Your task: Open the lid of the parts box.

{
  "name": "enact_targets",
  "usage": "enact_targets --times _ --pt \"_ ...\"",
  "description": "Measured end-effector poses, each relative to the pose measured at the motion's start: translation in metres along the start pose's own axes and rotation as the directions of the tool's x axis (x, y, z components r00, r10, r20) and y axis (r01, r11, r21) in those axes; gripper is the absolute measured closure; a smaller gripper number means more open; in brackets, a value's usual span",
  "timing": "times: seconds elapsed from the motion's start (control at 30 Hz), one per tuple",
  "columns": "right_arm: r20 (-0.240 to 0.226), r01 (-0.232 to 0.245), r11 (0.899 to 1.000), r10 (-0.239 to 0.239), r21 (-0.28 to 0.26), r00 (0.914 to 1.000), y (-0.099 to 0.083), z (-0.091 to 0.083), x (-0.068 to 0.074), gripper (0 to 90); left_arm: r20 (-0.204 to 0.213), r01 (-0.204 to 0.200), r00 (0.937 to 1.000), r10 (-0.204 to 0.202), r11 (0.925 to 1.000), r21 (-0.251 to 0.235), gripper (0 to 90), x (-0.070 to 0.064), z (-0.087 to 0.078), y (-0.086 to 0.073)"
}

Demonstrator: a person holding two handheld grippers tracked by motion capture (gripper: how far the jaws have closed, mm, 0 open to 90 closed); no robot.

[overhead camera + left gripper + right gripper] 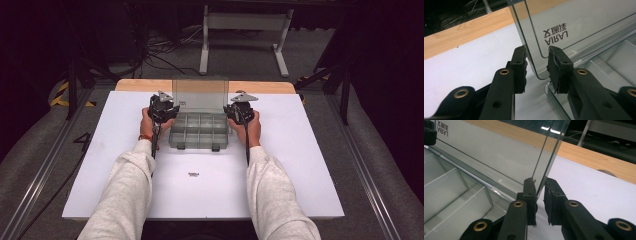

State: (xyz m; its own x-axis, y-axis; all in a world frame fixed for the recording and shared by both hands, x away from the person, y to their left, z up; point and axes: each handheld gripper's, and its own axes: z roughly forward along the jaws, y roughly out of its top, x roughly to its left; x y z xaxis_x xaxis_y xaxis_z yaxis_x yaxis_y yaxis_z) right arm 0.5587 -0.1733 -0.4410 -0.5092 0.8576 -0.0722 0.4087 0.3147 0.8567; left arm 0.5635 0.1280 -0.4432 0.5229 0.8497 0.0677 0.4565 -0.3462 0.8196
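Two grippers flank the upright lid point(200, 95) of the clear organizer box point(198, 131) mid-bench: left gripper point(537, 67) gapes around its edge, right gripper point(539, 187) nearly pinches its own. I'd close both evenly, then swing the lid together to avoid twisting.

Upright lid point(200, 93) walls off the rear, open counter point(280, 170) in front, small dark piece point(193, 174) lying mid-counter

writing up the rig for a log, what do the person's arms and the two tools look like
Both sleeves are light grey, with an orange band at the left wrist. Each tool, left and right, is black with brass-ringed holes in its jaws, a grey three-cornered plate on top and a black cable.
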Motion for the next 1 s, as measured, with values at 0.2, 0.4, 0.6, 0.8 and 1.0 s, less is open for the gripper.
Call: enact_targets --times 0.2,0.4,0.6,0.8,1.0 --pt "0.001 0.000 1.000 0.000 0.006 1.0000 -0.0004 0.0008 0.0006 78.9 -0.002 0.005 1.0000 -0.005 1.0000 0.001 68.3 -0.0007 0.0000 -0.0003" --pt "0.001 -0.002 1.000 0.002 0.006 1.0000 -0.0006 0.0007 0.0006 78.7 -0.012 -0.002 0.9999 0.002 1.0000 -0.001 67.8 -0.0015 -0.0002 -0.0003" --pt "0.006 0.001 1.000 -0.001 0.008 1.0000 -0.0003 0.0003 0.0011 78.0 -0.017 -0.002 0.9998 0.002 1.0000 -0.001 67.2 -0.0021 -0.0007 -0.0005" --pt "0.013 0.005 1.000 -0.005 0.011 0.9999 -0.0001 -0.0015 0.0021 76.5 -0.023 -0.016 0.9996 0.016 0.9999 0.005 65.4 -0.0021 -0.0020 0.0000" --pt "0.017 0.008 1.000 -0.008 0.014 0.9998 -0.0009 -0.0037 0.0022 76.7 -0.023 -0.017 0.9996 0.017 0.9998 0.006 65.3 -0.0031 -0.0035 -0.0001"
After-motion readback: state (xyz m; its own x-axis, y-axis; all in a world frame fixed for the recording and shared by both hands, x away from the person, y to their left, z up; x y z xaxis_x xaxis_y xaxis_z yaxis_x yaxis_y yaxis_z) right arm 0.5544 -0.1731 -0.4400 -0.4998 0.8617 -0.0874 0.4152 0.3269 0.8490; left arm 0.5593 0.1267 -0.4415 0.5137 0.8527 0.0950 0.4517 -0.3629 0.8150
